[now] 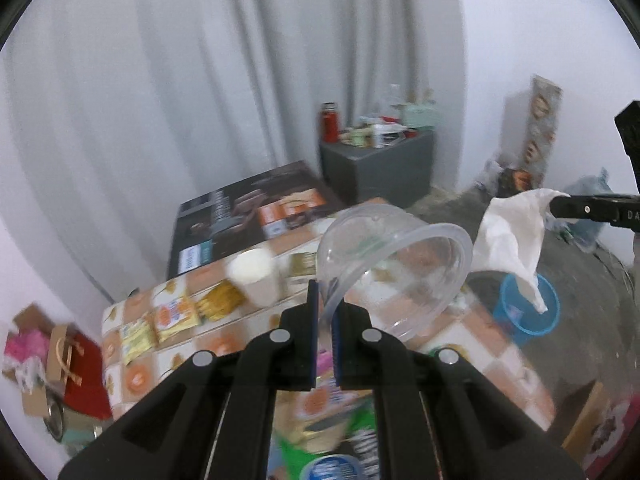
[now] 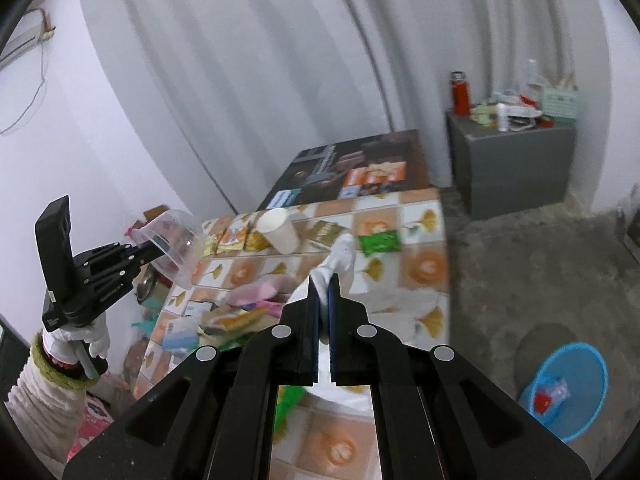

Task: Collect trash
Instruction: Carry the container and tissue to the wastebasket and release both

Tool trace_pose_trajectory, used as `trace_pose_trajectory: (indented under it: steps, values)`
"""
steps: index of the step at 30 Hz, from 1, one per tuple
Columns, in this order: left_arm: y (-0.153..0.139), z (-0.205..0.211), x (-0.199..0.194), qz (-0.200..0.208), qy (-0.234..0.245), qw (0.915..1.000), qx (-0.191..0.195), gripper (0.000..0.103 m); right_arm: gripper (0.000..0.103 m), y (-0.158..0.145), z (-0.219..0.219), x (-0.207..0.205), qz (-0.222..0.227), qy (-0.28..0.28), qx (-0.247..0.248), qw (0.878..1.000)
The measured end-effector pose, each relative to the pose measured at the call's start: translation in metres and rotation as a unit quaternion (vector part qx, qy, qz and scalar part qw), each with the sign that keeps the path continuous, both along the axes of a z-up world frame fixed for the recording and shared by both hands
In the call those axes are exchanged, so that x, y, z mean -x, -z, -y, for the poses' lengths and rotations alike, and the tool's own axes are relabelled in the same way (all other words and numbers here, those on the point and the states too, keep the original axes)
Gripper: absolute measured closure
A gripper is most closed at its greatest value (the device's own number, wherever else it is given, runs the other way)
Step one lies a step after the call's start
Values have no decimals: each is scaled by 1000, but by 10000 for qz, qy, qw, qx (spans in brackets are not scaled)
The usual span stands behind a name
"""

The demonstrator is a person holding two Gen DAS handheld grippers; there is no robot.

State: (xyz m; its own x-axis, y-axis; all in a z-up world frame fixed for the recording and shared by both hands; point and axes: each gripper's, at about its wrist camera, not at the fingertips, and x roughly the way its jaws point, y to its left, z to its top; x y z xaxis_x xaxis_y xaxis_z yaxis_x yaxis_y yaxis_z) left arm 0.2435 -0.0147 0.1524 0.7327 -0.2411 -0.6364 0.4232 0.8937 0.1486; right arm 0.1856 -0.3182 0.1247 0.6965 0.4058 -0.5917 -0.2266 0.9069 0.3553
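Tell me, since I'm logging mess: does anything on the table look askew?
Yes. A paper cup lies tipped on its side on the table, with wrappers scattered around it. Nothing visibly spilled.

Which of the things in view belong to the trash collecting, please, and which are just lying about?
In the job:
left gripper holding the clear plastic bowl
right gripper holding the white tissue
blue bin
snack wrappers on the table

Lying about:
red flask
grey cabinet
large printed box
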Motion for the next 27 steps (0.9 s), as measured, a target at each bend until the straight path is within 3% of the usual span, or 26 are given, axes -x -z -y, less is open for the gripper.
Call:
trace_pose_trajectory:
  steps: [8,14,21,27]
  values:
    - [10,127,18,-123,1189,9926,-233,98,101,14,90,54,-89,916,20,9958]
    - [45,242,23,-514,1997,9775,-432,98,101,47,162,82,-395,1686,-130,9848]
    - [124,369,13,-1925,2492,9476,-537,97,101,111,237,89,-942,2471,-486,9632]
    - [198,454,6,-2420,2578,9301,-989,97,101,176,286,79,-1528,2988,-1081,9358]
